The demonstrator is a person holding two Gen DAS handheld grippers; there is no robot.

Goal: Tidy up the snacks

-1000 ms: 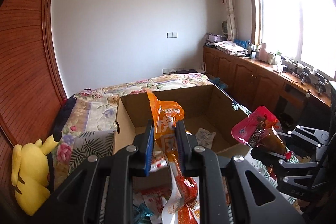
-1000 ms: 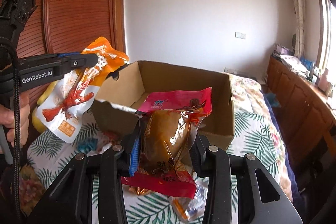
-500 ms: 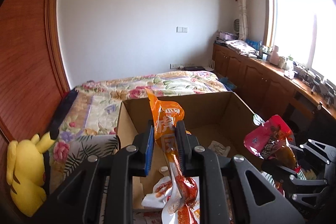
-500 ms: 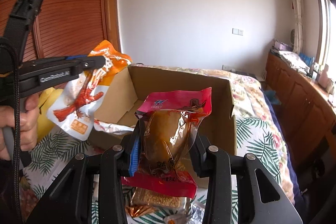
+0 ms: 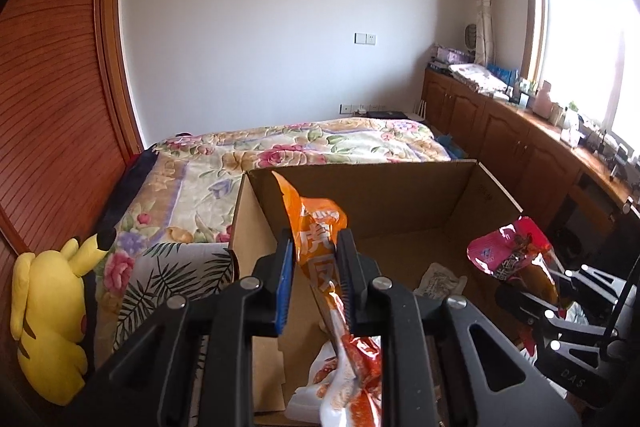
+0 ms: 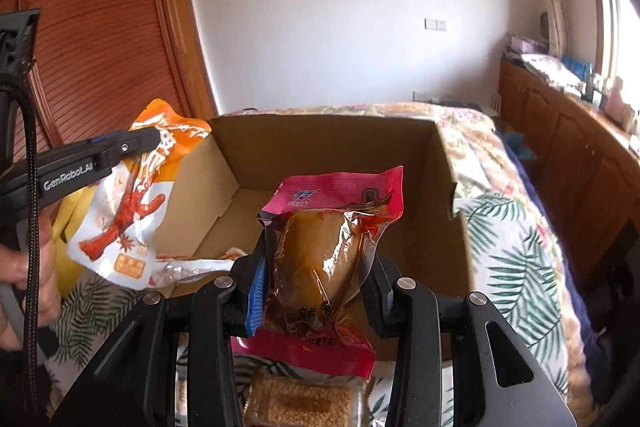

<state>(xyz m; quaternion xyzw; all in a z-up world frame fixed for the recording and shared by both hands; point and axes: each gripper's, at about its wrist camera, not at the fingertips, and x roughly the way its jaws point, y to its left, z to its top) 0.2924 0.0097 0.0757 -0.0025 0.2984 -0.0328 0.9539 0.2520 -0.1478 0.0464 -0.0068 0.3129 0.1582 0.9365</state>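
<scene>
An open cardboard box [image 5: 380, 195] [image 6: 320, 147] stands on the bed ahead of both grippers. My left gripper [image 5: 316, 259] is shut on an orange and white snack packet [image 5: 320, 227], held upright over the box's near left corner. The right wrist view shows that packet [image 6: 132, 203] hanging from the left gripper [image 6: 150, 143]. My right gripper [image 6: 320, 267] is shut on a pink packet with a brown filling [image 6: 324, 251], just over the box's near wall. The left wrist view shows that pink packet [image 5: 508, 251] at the right. A pale packet [image 5: 440, 279] lies on the box floor.
A yellow plush toy [image 5: 48, 319] sits left of the box by the wooden wardrobe. The bed has a floral quilt [image 5: 280, 155] and a leaf-print cover [image 6: 512, 267]. A sesame bar packet [image 6: 296, 403] lies under my right gripper. Wooden cabinets [image 5: 500, 131] line the right wall.
Both grippers have moved forward and a little down towards the box, which now fills more of each view. Each still holds its packet.
</scene>
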